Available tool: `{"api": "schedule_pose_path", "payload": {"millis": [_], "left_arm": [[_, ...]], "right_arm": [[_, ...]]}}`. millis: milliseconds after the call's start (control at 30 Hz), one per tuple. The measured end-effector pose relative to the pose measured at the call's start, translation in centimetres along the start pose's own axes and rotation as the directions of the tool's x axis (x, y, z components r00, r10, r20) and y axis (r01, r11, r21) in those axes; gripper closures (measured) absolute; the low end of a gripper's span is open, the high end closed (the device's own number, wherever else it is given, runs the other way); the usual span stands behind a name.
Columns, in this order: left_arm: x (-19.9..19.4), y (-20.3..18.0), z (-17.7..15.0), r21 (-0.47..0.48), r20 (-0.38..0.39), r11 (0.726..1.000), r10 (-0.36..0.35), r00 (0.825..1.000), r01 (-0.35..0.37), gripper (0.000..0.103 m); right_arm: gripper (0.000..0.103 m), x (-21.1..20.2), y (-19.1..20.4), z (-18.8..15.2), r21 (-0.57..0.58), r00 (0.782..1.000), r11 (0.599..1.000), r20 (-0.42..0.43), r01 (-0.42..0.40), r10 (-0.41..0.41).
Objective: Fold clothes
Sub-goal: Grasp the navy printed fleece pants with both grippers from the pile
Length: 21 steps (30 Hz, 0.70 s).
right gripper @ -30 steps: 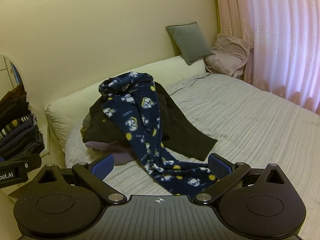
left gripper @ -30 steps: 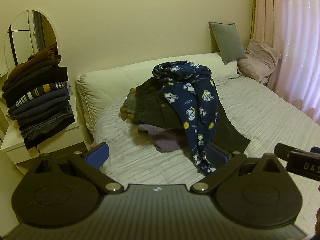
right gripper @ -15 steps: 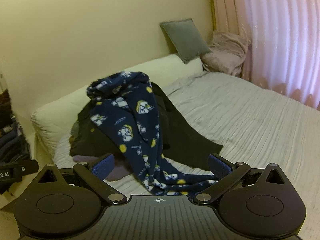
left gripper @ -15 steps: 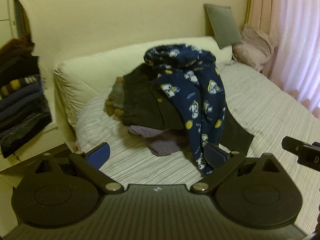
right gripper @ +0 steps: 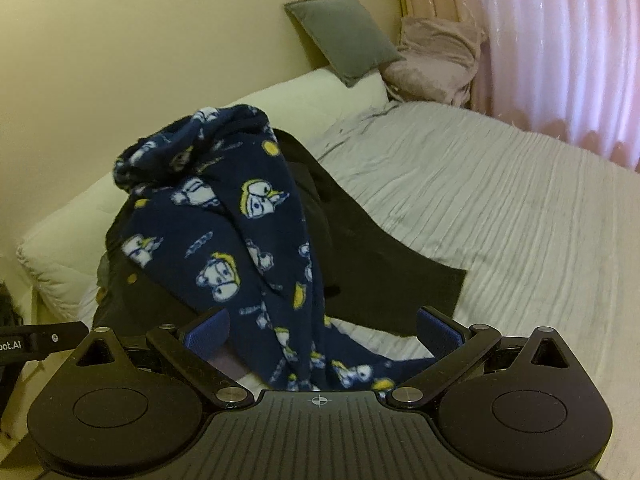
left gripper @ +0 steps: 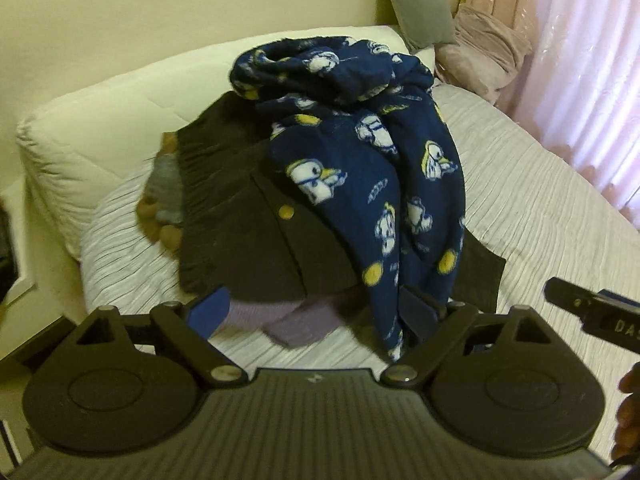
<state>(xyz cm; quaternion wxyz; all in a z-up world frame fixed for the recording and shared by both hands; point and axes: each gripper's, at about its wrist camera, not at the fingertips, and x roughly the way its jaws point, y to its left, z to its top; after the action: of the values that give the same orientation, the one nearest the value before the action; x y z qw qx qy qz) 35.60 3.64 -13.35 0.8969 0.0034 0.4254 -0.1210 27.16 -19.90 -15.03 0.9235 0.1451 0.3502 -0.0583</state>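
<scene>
A pile of clothes lies on the bed (left gripper: 540, 220). On top is a navy fleece garment with a cartoon print (left gripper: 360, 152) (right gripper: 224, 232), one leg trailing toward me. Under it lie a dark garment with a yellow button (left gripper: 248, 240) (right gripper: 380, 264), a purple garment (left gripper: 288, 320) and a brown and grey piece (left gripper: 164, 184). My left gripper (left gripper: 313, 310) hovers just short of the pile, its jaws closing, with cloth in line between the fingers but untouched. My right gripper (right gripper: 322, 330) stands open over the navy leg's end, gripping nothing.
A cream folded duvet (left gripper: 100, 120) lines the wall side of the bed. A grey cushion (left gripper: 420, 0) and a pink blanket (left gripper: 488, 48) sit at the head, beside a pink curtain (left gripper: 592, 60). The striped cover (right gripper: 500, 208) stretches right of the pile.
Both grippers have come closer to the pile and lower. The mirror and the stack of folded clothes have slid out of view on the left. The left jaws have narrowed a little.
</scene>
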Motion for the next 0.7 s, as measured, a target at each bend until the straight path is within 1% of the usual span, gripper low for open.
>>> {"api": "schedule_pose_path", "payload": {"millis": [33, 100, 133, 233, 333, 433, 633, 667, 700], "left_arm": [[0.8, 0.2, 0.6, -0.003, 0.0, 1.0, -0.011, 1.0, 0.011, 0.015], [2.5, 0.5, 1.9, -0.01, -0.001, 1.0, -0.028, 1.0, 0.028, 0.017], [3.4, 0.7, 2.5, -0.016, -0.002, 0.999, -0.036, 0.999, 0.036, 0.017], [5.7, 1.1, 4.2, -0.036, 0.001, 0.998, -0.057, 0.998, 0.057, 0.018], [7.8, 1.6, 5.4, -0.069, -0.003, 0.994, -0.08, 0.997, 0.079, 0.018], [9.7, 2.2, 6.2, -0.122, -0.008, 0.987, -0.103, 0.995, 0.102, 0.018], [12.2, 3.3, 7.3, -0.204, 0.003, 0.968, -0.147, 0.989, 0.145, 0.019], [12.6, 3.3, 7.4, -0.21, 0.001, 0.967, -0.15, 0.989, 0.147, 0.02], [12.9, 3.2, 7.5, -0.205, 0.004, 0.968, -0.148, 0.989, 0.145, 0.024]], "right_arm": [[0.001, 0.9, 0.0, 0.2, 0.008, 1.0, 1.0, -0.004, -0.003, 0.003], [0.013, 3.0, -0.1, 0.7, 0.028, 1.0, 0.999, -0.012, -0.015, 0.016], [0.022, 4.2, -0.2, 1.1, 0.041, 0.999, 0.999, -0.022, -0.029, 0.03], [0.022, 7.3, -0.8, 1.9, 0.097, 0.997, 0.994, -0.055, -0.041, 0.047], [0.022, 9.8, -1.4, 2.6, 0.151, 0.997, 0.987, -0.052, -0.048, 0.056], [0.022, 11.9, -2.0, 3.4, 0.19, 0.992, 0.977, -0.05, -0.1, 0.112], [0.022, 15.5, -2.4, 3.9, 0.197, 0.989, 0.972, -0.049, -0.131, 0.143], [0.022, 16.1, -2.4, 4.0, 0.194, 0.988, 0.972, -0.05, -0.135, 0.147], [0.022, 16.7, -2.4, 4.0, 0.192, 0.987, 0.971, -0.051, -0.139, 0.152]]}}
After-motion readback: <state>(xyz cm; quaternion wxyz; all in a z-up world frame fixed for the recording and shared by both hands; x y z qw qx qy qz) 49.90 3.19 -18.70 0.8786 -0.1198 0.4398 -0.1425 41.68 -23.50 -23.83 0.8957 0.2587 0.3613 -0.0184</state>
